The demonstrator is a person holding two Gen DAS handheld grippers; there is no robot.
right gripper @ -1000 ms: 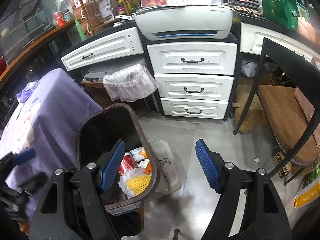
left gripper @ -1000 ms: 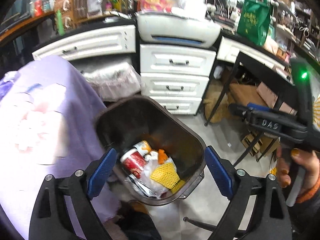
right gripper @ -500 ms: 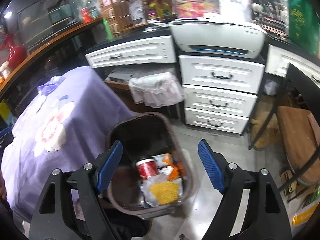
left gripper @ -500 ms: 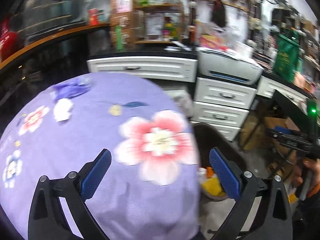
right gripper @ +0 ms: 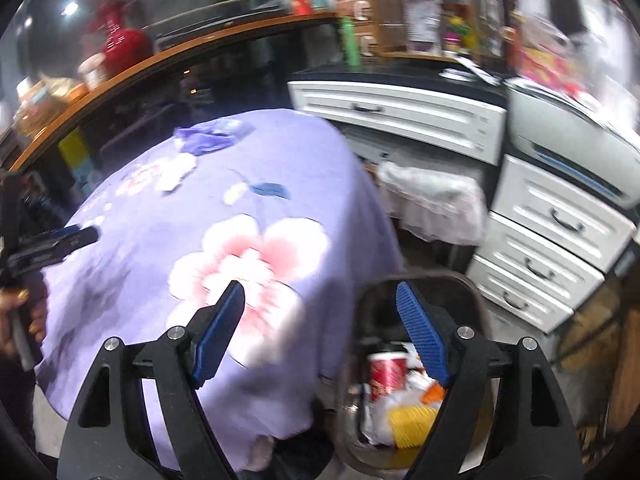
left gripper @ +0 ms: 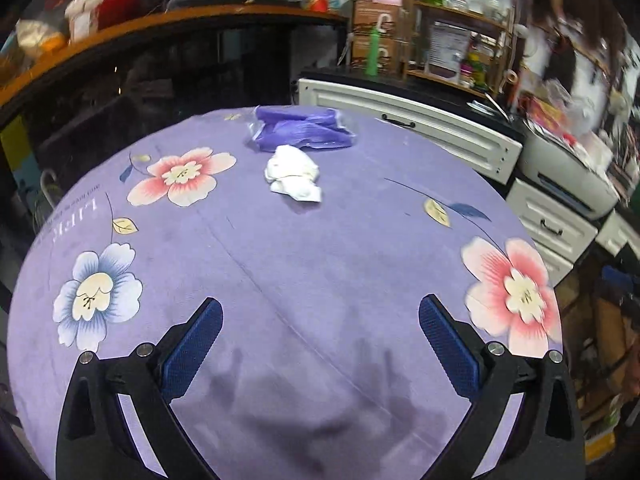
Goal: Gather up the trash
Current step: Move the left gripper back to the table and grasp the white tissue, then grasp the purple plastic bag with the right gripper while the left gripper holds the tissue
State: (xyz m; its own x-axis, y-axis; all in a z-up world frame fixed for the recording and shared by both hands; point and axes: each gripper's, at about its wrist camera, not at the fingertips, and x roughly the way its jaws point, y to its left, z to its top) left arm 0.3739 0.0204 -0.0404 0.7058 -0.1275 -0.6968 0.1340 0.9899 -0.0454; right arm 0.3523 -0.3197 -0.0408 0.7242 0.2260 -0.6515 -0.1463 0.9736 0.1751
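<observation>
Left wrist view: the left tongs [left gripper: 320, 336] hang over a round counter [left gripper: 320, 264] w/ a purple flowered cloth. Blue pads spread about as wide as they go, nothing btwn them; the jaws have just been opening. Toward the far edge of the counter lies a crumpled white tissue [left gripper: 294, 174], and touching it just behind, a purple plastic wrapper [left gripper: 304, 130]. Both are well apart from the tongs. Behind the counter: white drawers [left gripper: 412, 132] and a cluttered shelf, blurred.

Right wrist view, blurry: the right tongs [right gripper: 320, 324] are wide open too, holding nothing, and sit above the near right edge of the counter, where the cloth hangs down. Just beside that edge, on the floor, stands a dark trash bin [right gripper: 476, 292]. Inside it: a red cup [right gripper: 386, 372], a yellow ridged piece [right gripper: 412, 424] and white plastic scraps. The right pad sits in front of the bin's opening. Far left in this view, the left tongs [right gripper: 82, 236] show side-on over the counter, w/ a hand [right gripper: 34, 312] on the grip below.
</observation>
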